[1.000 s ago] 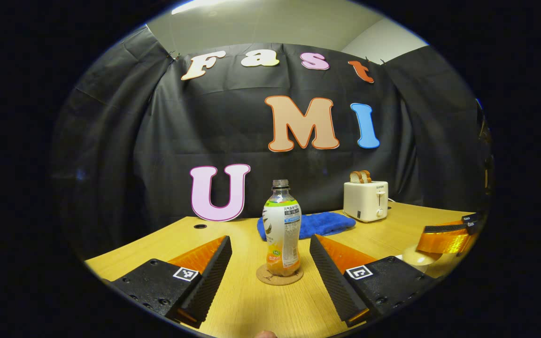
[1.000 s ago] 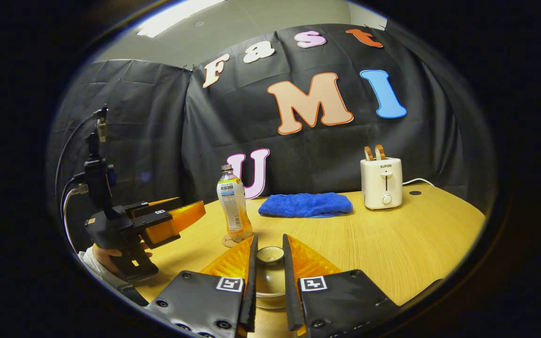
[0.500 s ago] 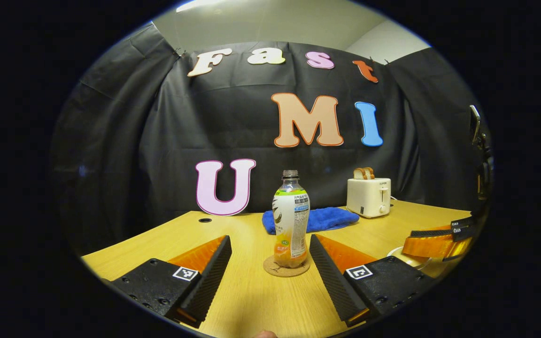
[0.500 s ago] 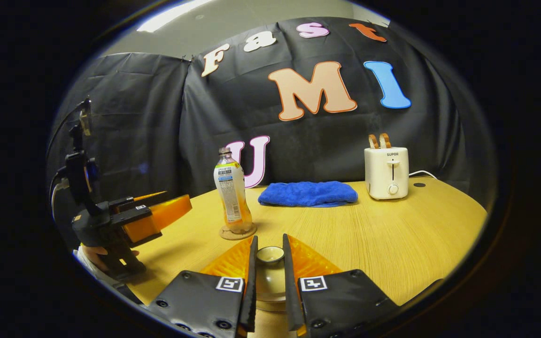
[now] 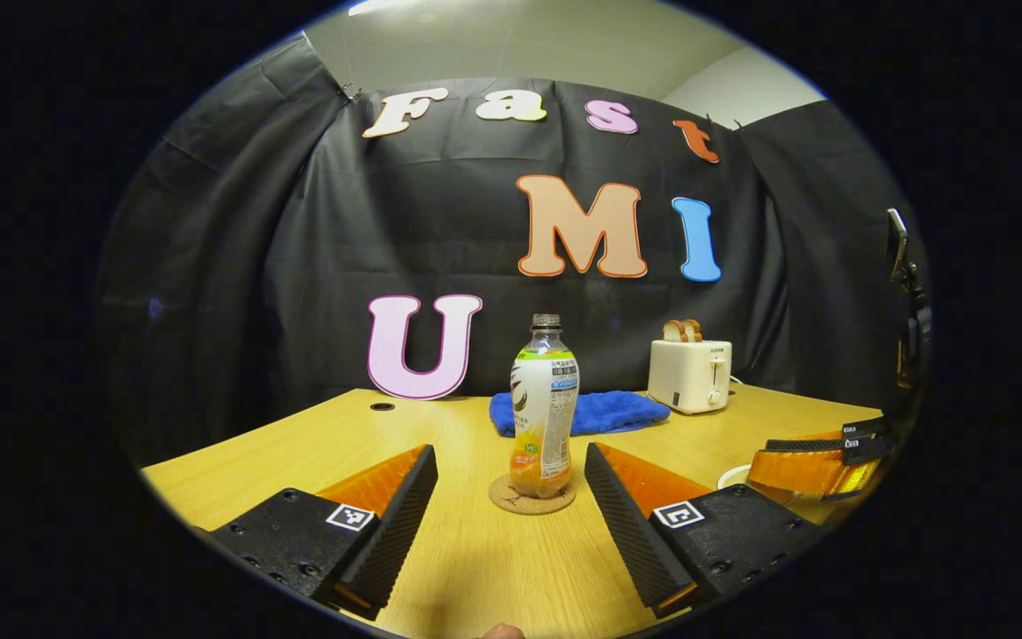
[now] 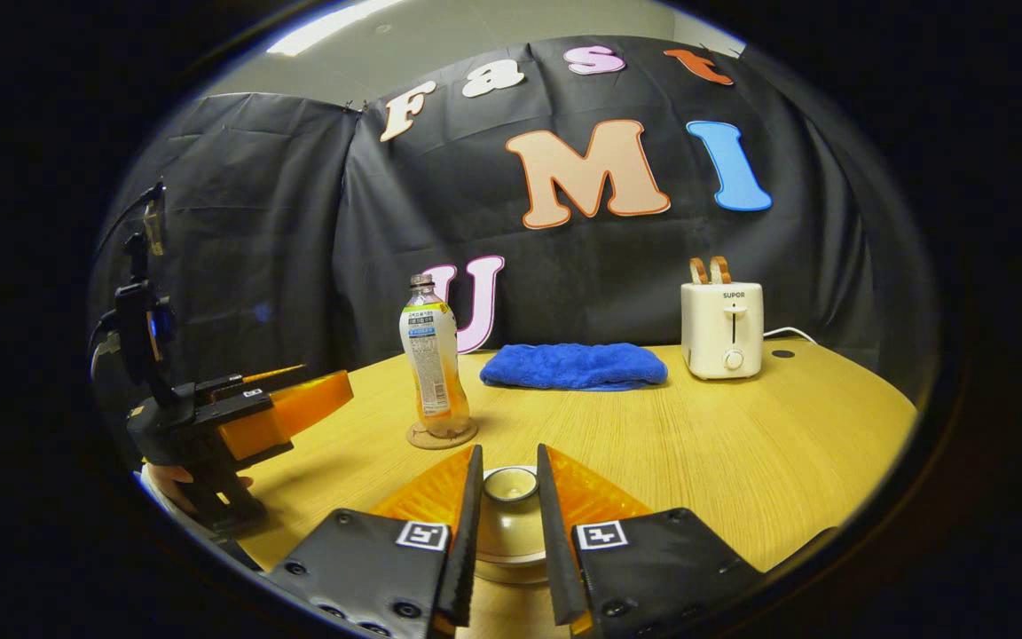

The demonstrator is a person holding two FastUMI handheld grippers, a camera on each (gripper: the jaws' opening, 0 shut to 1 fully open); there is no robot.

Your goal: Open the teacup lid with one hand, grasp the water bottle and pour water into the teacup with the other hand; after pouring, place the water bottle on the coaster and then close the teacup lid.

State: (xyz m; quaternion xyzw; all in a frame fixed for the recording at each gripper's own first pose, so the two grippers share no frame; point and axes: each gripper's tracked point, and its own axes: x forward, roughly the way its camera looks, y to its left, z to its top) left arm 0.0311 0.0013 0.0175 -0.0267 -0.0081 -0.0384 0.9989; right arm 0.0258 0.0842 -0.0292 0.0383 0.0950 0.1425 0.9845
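Right gripper [image 6: 509, 532]: jaws clenched on the teacup lid [image 6: 511, 485], near the tabletop's [image 6: 742, 444] front edge. Left gripper [image 5: 511, 515]: jaws released, apart from the water bottle [image 5: 544, 408], upright on its coaster [image 5: 531, 497]. Right gripper view shows the holding hand [image 6: 178, 475]. Blue towel [image 6: 575, 366] and toaster [image 6: 722, 328] sit along the back edge.

Bare table [image 6: 742, 444] right of bottle [image 6: 429, 359].

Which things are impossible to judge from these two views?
- Teacup body, right gripper view: right gripper fingers cover its sides; contact with the lid unclear.
- Water inside the teacup: lid covers it.
- Water bottle label, left gripper view: too small.
- Left gripper: open.
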